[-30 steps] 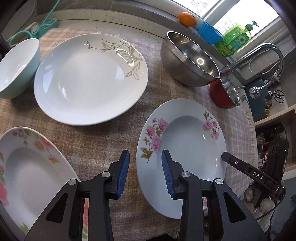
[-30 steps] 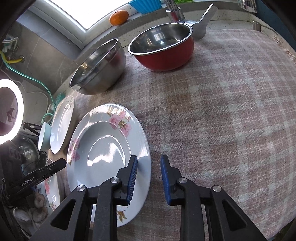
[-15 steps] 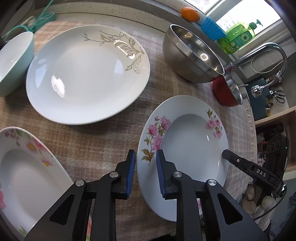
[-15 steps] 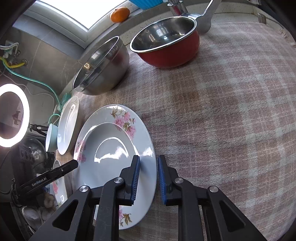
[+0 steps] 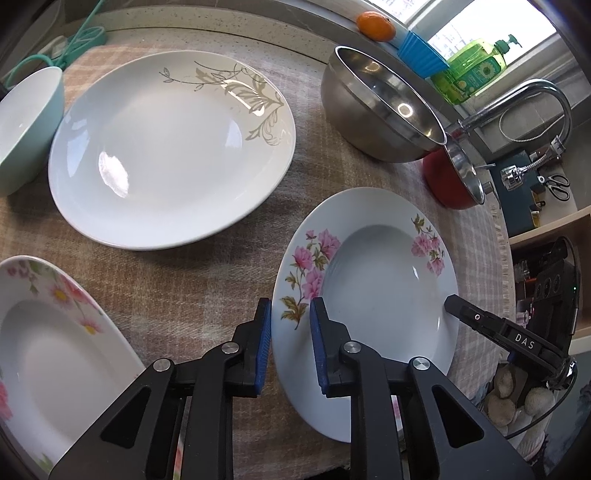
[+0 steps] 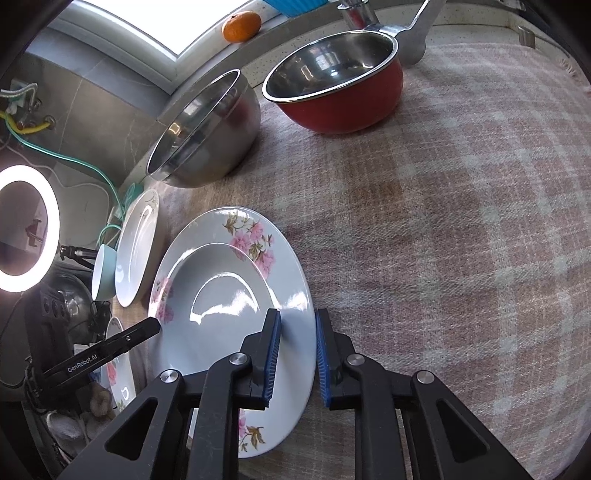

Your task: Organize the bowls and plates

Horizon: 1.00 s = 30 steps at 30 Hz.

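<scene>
A pale blue plate with pink flowers [image 5: 384,269] lies on the plaid cloth and also shows in the right wrist view [image 6: 221,291]. My left gripper [image 5: 290,347] straddles its left rim, jaws closed to a narrow gap around the edge. My right gripper [image 6: 297,358] straddles the opposite rim the same way. A large white plate with a gold leaf pattern [image 5: 166,147], a teal bowl [image 5: 22,129] and a second floral plate [image 5: 48,347] lie to the left.
A steel mixing bowl [image 5: 380,107] and a red pot [image 6: 336,88] stand at the back near the tap [image 5: 532,99]. An orange [image 6: 242,26] sits on the sill. A ring light [image 6: 26,229] stands off the left edge. Plaid cloth [image 6: 461,221] spreads right.
Both grippers have narrowed from wide open and moved onto opposite rims of the pink-flowered plate. The plate has not visibly moved.
</scene>
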Each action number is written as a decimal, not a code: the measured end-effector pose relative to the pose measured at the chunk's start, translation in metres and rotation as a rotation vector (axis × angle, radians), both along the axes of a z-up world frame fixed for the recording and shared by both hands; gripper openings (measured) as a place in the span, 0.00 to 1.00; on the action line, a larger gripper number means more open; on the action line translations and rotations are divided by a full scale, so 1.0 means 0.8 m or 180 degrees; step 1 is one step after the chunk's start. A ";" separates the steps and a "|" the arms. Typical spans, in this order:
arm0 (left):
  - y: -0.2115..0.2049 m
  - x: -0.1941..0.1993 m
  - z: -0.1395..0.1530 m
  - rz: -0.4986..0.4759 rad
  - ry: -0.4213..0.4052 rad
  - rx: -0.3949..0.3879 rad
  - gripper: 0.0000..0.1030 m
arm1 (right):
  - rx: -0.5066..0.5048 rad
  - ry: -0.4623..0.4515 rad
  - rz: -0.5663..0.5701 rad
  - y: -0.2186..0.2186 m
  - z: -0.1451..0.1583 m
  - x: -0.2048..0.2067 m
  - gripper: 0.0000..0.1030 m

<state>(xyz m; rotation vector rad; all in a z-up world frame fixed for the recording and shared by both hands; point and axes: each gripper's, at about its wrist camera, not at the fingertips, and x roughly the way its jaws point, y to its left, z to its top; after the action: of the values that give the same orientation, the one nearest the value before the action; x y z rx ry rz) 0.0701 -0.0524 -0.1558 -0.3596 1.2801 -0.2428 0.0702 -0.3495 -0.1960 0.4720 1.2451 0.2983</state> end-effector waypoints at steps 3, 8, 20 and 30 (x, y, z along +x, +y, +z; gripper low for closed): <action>0.000 0.000 0.000 0.0002 -0.0001 0.0000 0.18 | -0.0033 -0.0002 0.0014 0.004 0.001 0.000 0.17; 0.001 -0.002 0.000 0.0003 -0.0006 0.0008 0.18 | -0.0050 0.0005 0.0025 0.006 0.001 0.001 0.17; 0.000 -0.012 0.002 -0.0013 0.0005 0.0014 0.18 | -0.0060 0.0014 0.0025 0.006 0.002 -0.009 0.17; -0.003 -0.023 0.003 -0.0043 -0.0003 0.0034 0.18 | -0.0053 0.0021 0.0019 0.002 0.002 -0.018 0.17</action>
<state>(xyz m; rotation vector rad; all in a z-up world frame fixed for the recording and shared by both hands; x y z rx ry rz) 0.0521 -0.0551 -0.1533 -0.3418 1.2829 -0.2475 0.0557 -0.3475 -0.1941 0.4552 1.2549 0.2914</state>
